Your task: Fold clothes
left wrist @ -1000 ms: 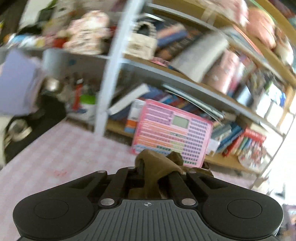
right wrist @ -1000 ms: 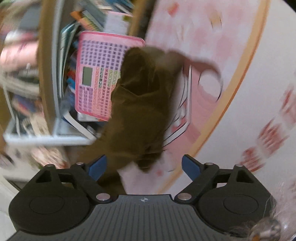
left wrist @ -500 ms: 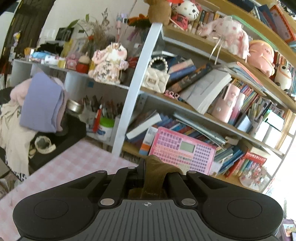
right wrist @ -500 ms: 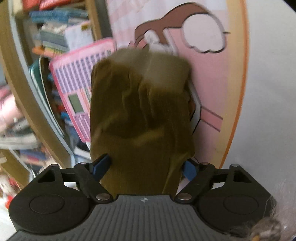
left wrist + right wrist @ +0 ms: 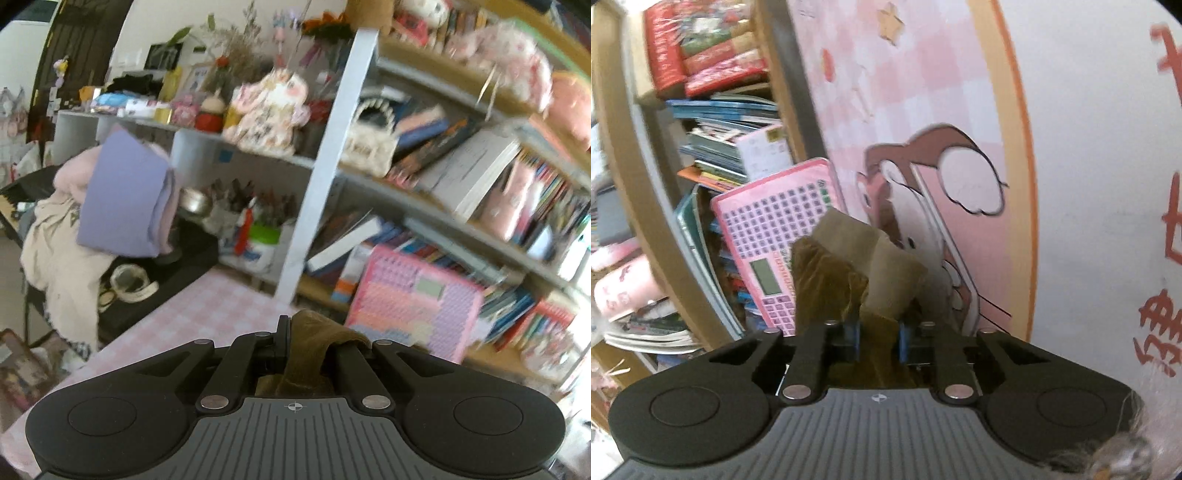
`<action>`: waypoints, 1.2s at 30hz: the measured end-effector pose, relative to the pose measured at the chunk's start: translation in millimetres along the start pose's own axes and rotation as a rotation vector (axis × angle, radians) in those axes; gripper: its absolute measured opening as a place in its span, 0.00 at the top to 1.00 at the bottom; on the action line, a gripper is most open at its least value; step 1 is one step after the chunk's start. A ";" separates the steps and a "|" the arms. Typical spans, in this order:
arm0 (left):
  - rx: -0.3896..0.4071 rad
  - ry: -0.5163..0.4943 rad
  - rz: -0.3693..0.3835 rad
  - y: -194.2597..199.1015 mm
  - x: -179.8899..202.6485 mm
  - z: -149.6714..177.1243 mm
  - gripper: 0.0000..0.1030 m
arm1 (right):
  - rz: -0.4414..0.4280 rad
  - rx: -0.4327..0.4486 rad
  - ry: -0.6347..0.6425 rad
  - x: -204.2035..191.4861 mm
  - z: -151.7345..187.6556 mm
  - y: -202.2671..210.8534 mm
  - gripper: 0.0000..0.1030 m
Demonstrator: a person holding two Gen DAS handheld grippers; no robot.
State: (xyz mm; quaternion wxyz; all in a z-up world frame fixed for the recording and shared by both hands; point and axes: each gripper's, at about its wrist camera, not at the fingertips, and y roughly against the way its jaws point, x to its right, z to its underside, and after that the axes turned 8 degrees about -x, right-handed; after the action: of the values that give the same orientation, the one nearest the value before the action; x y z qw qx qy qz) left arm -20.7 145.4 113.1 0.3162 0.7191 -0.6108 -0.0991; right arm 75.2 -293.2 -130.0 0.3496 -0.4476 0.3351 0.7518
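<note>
Within the last second the right tool (image 5: 878,341) went from released to clenched on the olive-brown garment (image 5: 849,266), which the left tool (image 5: 308,345) kept gripping above the table (image 5: 207,302), suggesting a two-handed fold was underway.

Olive-brown garment (image 5: 827,273), pink-and-white checked tablecloth (image 5: 207,306) (pink toy keyboard (image 5: 775,236) behind).

A tall shelf unit (image 5: 325,155) fills the room's far side, its white post upright, its boards packed with books (image 5: 476,173), plush toys (image 5: 269,107) and a pink toy keyboard (image 5: 413,302) at the bottom; left of the shelf, clothes (image 5: 122,206) drape over a dark chair; before the shelf lies a pink checked tablecloth (image 5: 207,310); above it, a pale wall (image 5: 155,26); daylight is soft.
</note>
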 end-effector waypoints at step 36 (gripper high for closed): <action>-0.428 -0.058 0.075 -88.1 -51.2 44.5 0.33 | 0.734 -0.774 1.242 -31.8 213.7 -67.6 0.90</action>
State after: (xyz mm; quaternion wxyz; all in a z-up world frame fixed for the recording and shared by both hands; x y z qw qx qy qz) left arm 15.6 183.5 15.1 0.4473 0.6092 -0.6110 -0.2354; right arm 48.5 -89.9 -34.0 -0.3476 -0.7331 0.3095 0.4959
